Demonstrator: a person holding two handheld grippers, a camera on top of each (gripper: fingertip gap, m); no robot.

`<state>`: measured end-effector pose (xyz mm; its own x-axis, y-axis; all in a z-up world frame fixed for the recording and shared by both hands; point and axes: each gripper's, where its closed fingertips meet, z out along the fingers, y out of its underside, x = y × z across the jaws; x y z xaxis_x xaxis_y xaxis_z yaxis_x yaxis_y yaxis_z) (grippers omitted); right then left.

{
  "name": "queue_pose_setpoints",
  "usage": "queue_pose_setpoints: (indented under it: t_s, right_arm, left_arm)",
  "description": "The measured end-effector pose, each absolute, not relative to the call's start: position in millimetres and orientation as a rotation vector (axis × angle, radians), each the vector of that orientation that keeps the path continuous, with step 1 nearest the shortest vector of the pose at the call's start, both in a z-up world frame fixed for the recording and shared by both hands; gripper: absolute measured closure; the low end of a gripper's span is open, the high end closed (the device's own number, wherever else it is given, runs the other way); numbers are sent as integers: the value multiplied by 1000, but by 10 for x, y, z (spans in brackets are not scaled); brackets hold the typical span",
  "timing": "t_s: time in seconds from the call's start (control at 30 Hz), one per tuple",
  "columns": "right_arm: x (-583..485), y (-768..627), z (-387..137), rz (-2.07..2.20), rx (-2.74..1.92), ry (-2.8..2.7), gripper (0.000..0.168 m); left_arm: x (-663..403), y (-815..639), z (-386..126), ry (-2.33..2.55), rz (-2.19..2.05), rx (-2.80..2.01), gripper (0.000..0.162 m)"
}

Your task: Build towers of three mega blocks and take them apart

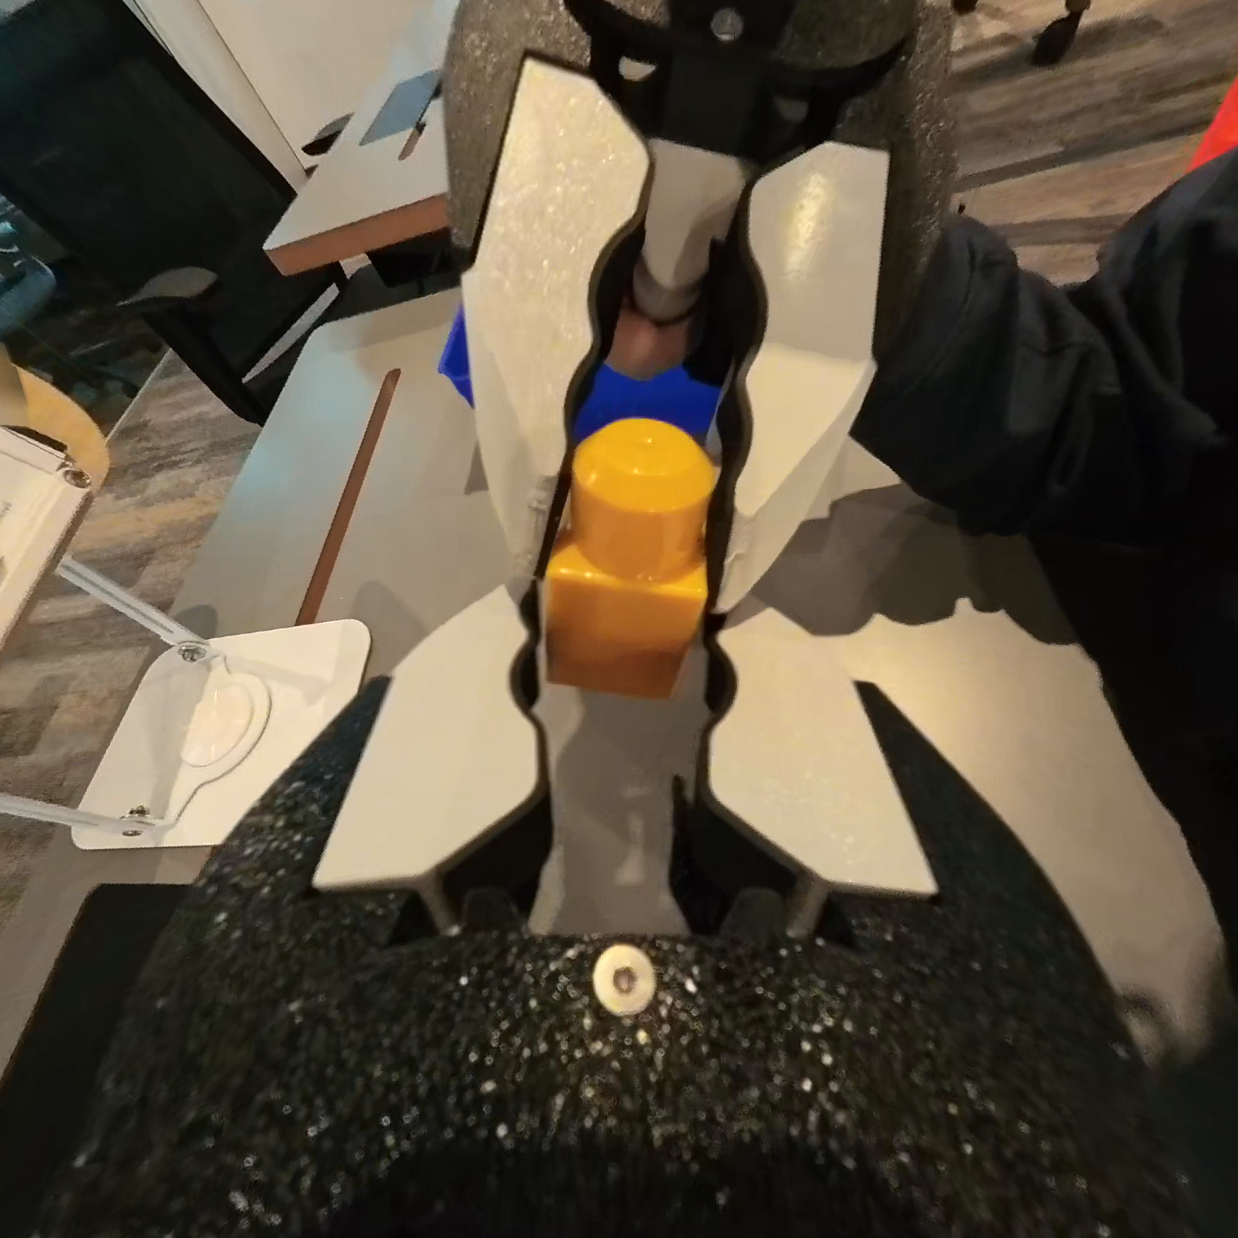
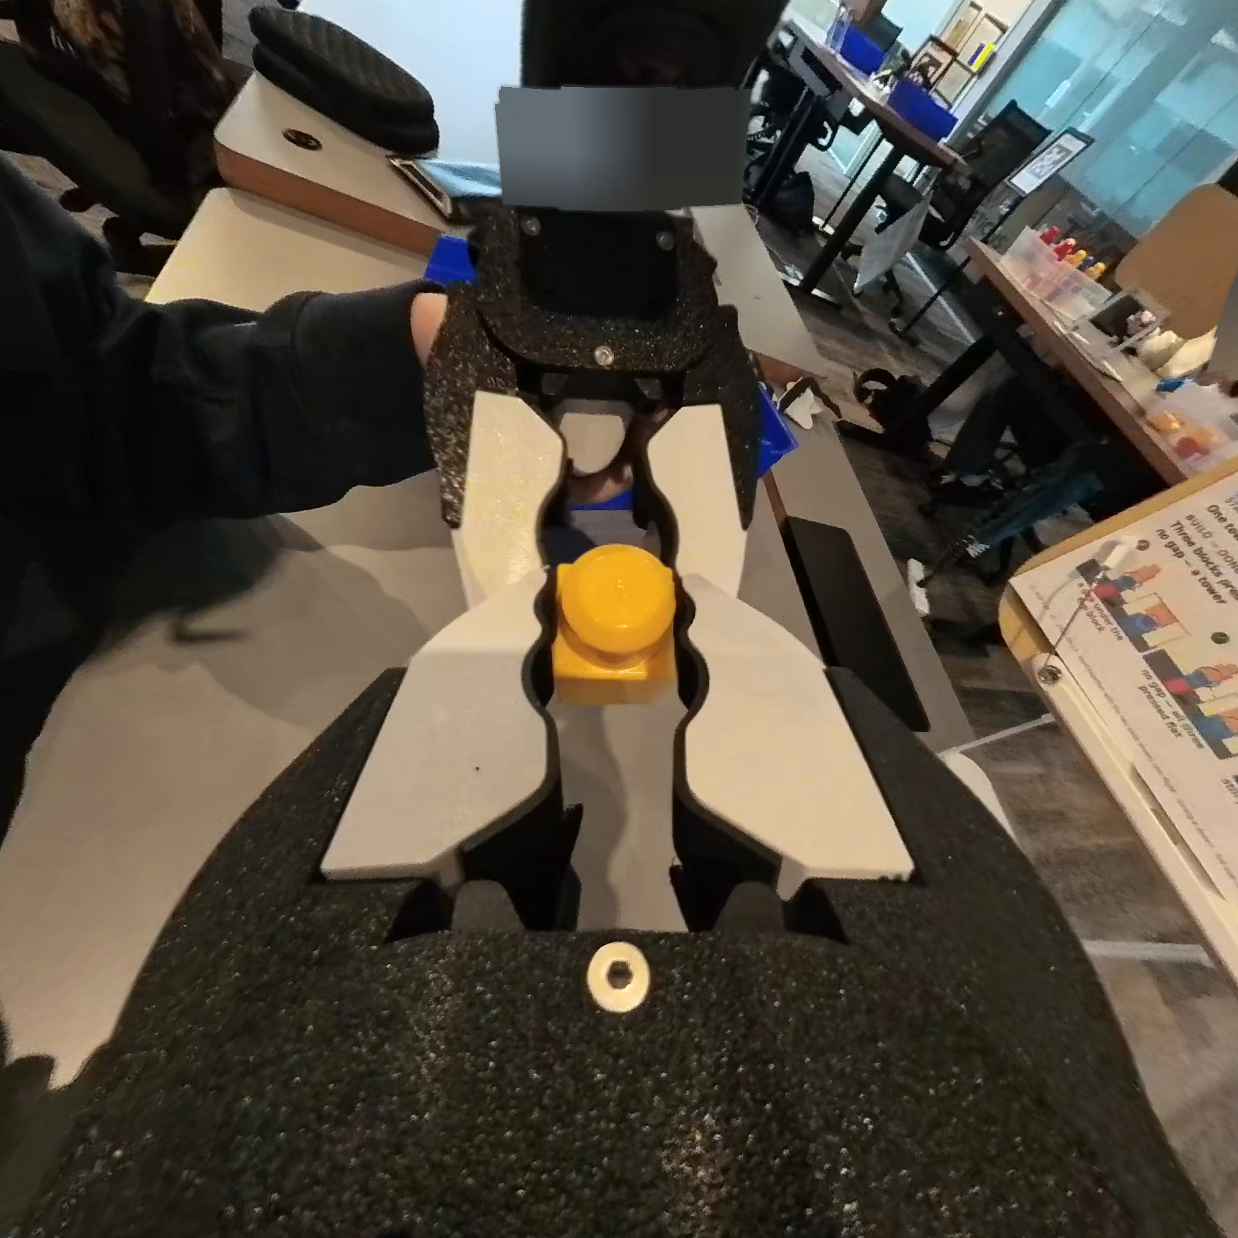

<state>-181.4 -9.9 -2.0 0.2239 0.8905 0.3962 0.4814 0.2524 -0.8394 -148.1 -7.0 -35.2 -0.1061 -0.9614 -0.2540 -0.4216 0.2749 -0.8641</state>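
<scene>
A yellow mega block [image 1: 623, 623] with one round stud sits between both grippers, which face each other over a pale table [image 1: 871, 670]. My left gripper [image 1: 620, 603] is shut on the block's square body. My right gripper [image 1: 636, 529] comes in from the far side, its fingers closed around the stud. In the right wrist view the same block [image 2: 613, 643] sits between my right gripper's [image 2: 613, 623] fingers, with the left gripper [image 2: 609, 569] opposite. What lies under the block is hidden.
A blue bin [image 1: 643, 402] stands behind the grippers, also in the right wrist view [image 2: 449, 261]. A white stand base [image 1: 221, 730] lies at the left. An instruction board [image 2: 1139, 670] stands at the right. Black-sleeved arms [image 1: 1038, 402] [image 2: 201, 415] hold the grippers.
</scene>
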Motion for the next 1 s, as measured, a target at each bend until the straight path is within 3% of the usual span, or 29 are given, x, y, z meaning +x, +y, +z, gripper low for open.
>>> queue_pose_setpoints:
  t_s: [0.07, 0.13, 0.33, 0.57, 0.77, 1.0]
  right_arm:
    - [-1730, -79, 22, 428, -1394, -1388, 135]
    - [-1543, -29, 70, 355, -1431, -1330, 135]
    - [-76, 217, -11, -157, -1828, -881, 135]
    - [1568, -139, -686, -469, -2367, -232, 135]
    - [1773, -50, -1096, -330, -2487, -104, 107]
    - [1412, 162, -659, -368, -2271, -295, 106]
  left_arm:
    - [-1483, -28, -348, 1659, -777, -1301, 98]
    - [-1497, 34, -337, 1629, -754, -1314, 92]
    - [-1566, 128, -295, 1573, -750, -1336, 95]
    - [-1595, 188, -294, 1545, -751, -1355, 98]
    - [-1558, 167, -336, 1567, -748, -1360, 99]
    - [-1619, 302, -263, 1482, -696, -1376, 98]
